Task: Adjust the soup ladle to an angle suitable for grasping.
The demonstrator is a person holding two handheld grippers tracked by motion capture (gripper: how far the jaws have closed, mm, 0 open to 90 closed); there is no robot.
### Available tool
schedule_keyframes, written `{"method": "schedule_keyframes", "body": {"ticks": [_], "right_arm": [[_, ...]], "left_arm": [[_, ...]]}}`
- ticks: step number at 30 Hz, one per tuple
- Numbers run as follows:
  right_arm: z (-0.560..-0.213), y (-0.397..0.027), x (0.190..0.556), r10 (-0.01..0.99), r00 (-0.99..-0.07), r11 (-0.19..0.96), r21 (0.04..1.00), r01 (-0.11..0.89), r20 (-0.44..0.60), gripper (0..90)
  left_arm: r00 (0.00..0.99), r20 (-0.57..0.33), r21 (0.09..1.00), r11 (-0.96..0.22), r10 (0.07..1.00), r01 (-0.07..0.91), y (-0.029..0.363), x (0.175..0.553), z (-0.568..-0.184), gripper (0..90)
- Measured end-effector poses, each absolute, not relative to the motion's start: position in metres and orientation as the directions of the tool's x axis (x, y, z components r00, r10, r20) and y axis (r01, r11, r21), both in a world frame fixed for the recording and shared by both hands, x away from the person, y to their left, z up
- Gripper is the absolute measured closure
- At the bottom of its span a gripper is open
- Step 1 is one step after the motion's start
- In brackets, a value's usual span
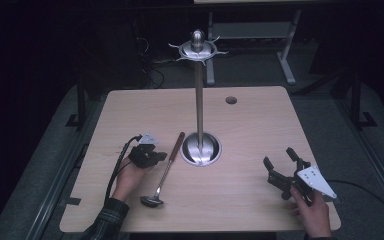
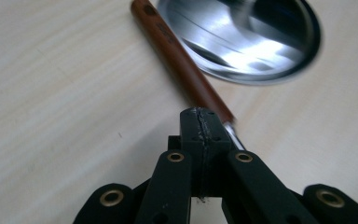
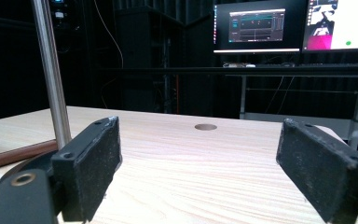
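— What breaks up the wooden table (image 1: 260,130)?
— One round cable hole (image 1: 231,100), at about one o'clock from its middle, near the far edge.
— And past it?
— Grey floor (image 1: 330,115). At twelve to one o'clock stands a white desk frame (image 1: 285,50). From the right gripper view, two lit monitors (image 3: 256,29) sit side by side at one o'clock.

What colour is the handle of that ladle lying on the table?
The ladle's handle is reddish-brown wood; the left gripper view shows it best.
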State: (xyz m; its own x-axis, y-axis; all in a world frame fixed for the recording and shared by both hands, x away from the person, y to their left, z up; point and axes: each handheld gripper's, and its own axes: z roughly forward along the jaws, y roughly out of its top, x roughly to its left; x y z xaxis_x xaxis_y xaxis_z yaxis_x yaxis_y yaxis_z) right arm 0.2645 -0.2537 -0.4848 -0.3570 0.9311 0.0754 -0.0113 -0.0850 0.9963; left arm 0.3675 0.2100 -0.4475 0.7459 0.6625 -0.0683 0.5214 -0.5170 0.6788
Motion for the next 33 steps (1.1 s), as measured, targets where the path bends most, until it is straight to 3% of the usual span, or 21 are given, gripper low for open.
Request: {"method": "schedule_keyframes", "body": {"ticks": [10, 18, 33], "right_arm": [[-0.485, -0.253, 0.264, 0.930, -0.359, -0.083, 0.996, -0.015, 0.072, 12.8], [-0.485, -0.253, 0.264, 0.931, -0.359, -0.082, 0.997, -0.017, 0.070, 12.8], [-0.485, -0.253, 0.264, 0.930, -0.360, -0.080, 0.997, -0.015, 0.069, 12.8]], "left_arm": [[0.766, -0.133, 0.592, -0.570, 0.628, 0.570, 0.209, 0.322, -0.429, 89.2], [0.776, -0.132, 0.525, -0.621, 0.616, 0.582, 0.205, 0.298, -0.429, 89.3], [0.780, -0.135, 0.483, -0.647, 0.610, 0.590, 0.195, 0.299, -0.442, 89.9]]}}
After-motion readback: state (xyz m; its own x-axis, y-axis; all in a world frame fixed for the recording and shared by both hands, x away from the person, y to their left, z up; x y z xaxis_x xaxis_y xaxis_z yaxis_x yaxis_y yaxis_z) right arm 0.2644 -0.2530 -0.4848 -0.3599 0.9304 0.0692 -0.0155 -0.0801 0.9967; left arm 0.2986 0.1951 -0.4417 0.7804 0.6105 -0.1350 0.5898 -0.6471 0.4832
